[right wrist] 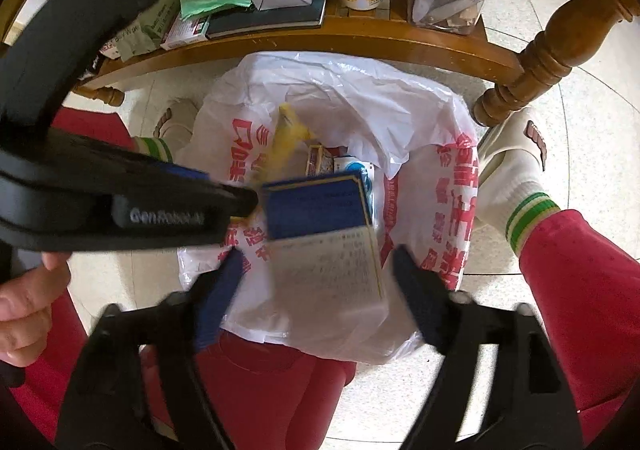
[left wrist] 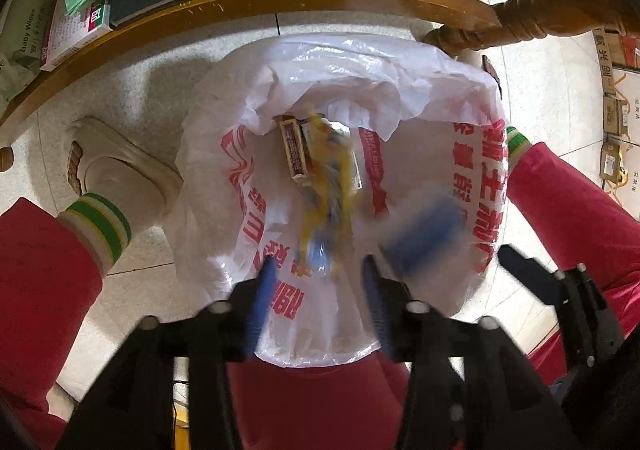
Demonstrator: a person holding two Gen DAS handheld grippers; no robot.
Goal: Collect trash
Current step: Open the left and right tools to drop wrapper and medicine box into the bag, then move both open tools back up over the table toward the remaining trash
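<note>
I am at the drop step. My left gripper stands partly open over the white plastic bin liner with red print, a blurred yellow wrapper falling beyond its fingertips. Only my right wrist view shows my right gripper wide, a blue-and-white carton loose between its fingers. Next: lift both clear.

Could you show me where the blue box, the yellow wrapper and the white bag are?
blue box (right wrist: 320,206): right wrist view, its blue face.
yellow wrapper (left wrist: 326,174): left wrist view, blurred middle.
white bag (left wrist: 352,62): left wrist view, far rim.
</note>
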